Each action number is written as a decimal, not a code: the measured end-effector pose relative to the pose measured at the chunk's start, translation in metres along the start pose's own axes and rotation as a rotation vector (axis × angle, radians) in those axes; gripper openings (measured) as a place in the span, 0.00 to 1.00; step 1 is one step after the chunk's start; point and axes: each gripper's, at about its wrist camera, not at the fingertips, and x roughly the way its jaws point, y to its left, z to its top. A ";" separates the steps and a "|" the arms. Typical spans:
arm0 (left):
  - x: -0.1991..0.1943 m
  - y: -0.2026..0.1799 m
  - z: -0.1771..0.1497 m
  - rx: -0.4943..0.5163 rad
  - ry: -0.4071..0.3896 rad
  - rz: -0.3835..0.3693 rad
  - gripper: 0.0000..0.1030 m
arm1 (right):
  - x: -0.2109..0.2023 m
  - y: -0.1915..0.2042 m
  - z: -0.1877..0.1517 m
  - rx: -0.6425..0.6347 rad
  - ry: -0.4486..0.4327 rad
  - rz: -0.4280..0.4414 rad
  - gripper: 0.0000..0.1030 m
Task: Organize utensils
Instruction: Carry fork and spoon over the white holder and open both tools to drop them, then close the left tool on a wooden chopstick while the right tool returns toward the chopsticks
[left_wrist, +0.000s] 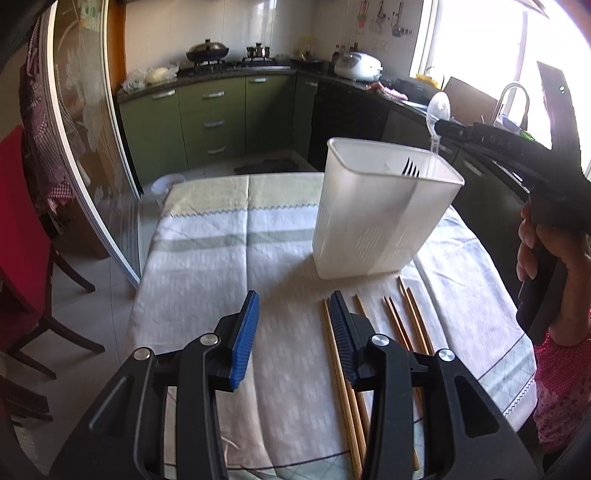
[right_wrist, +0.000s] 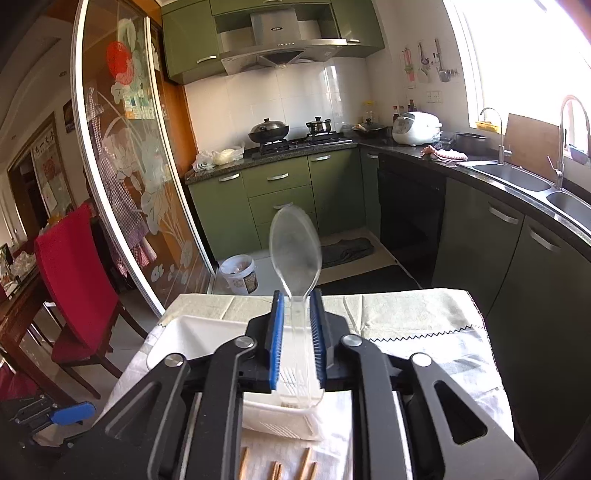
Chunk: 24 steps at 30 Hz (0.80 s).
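Hovering over the cloth-covered table (left_wrist: 207, 258), left gripper (left_wrist: 293, 314) standing with its blue pads (left_wrist: 243, 339) well apart and nothing between them — the right-hand pad just above the leftmost of the wooden chopsticks (left_wrist: 341, 376) lying side by side on the cloth. Reaching in from the right, right gripper (right_wrist: 297, 325) poised over the white plastic utensil holder (left_wrist: 373, 221), a person's hand (left_wrist: 546, 258) wrapped round its grip. Standing between its pads, a clear plastic spoon (right_wrist: 295, 251), bowl up, handle pointing down into the holder's right-hand compartment; jaws partly parted, a thin gap showing on each side of the handle in the right wrist view, so not clearly pressing — whether the spoon is truly free, impossible to tell. Showing in that same compartment, the dark tines of a fork (left_wrist: 410, 169). Sitting upright near the table's far right, the holder, just beyond the chopsticks' far ends.
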 end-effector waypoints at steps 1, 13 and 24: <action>0.005 -0.002 -0.002 -0.004 0.029 0.000 0.37 | -0.003 -0.001 -0.001 -0.001 -0.006 0.000 0.22; 0.077 -0.023 -0.018 -0.015 0.336 0.030 0.35 | -0.116 -0.037 -0.067 0.045 -0.048 0.045 0.27; 0.100 -0.034 -0.021 -0.006 0.399 0.052 0.29 | -0.162 -0.093 -0.140 0.179 0.017 0.045 0.27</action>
